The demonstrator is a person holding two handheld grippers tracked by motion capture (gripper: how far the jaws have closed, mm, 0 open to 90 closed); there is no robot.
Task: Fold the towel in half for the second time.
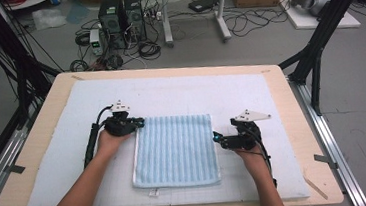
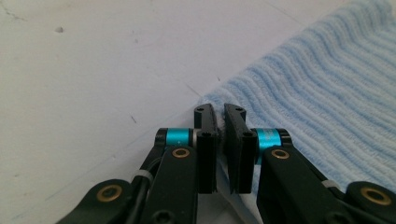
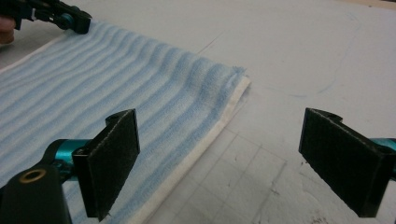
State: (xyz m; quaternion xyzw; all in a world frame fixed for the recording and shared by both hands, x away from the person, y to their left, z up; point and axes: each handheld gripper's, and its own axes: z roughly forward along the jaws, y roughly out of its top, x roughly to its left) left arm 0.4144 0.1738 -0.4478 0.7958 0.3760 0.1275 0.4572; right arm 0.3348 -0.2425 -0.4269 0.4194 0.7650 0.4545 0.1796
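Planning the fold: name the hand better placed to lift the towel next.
Left, probably. The left gripper is shut on the towel corner; the right gripper is open beside its edge.

Both forearms bare, no sleeves. Left gripper (image 2: 219,140) black: flat jaws, teal collars, brass-ringed pivot screws, white cable ties. Right gripper (image 3: 233,163) black, rough-faced jaws, teal collar. Each carries a grey three-cornered plate and a black trailing cable.

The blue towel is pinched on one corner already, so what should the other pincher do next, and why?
Probably the right gripper should close on the towel's near edge. Its jaws stand wide open with that edge lying between them, while the left gripper is already shut on the far-left corner. Both need a grip to fold it.
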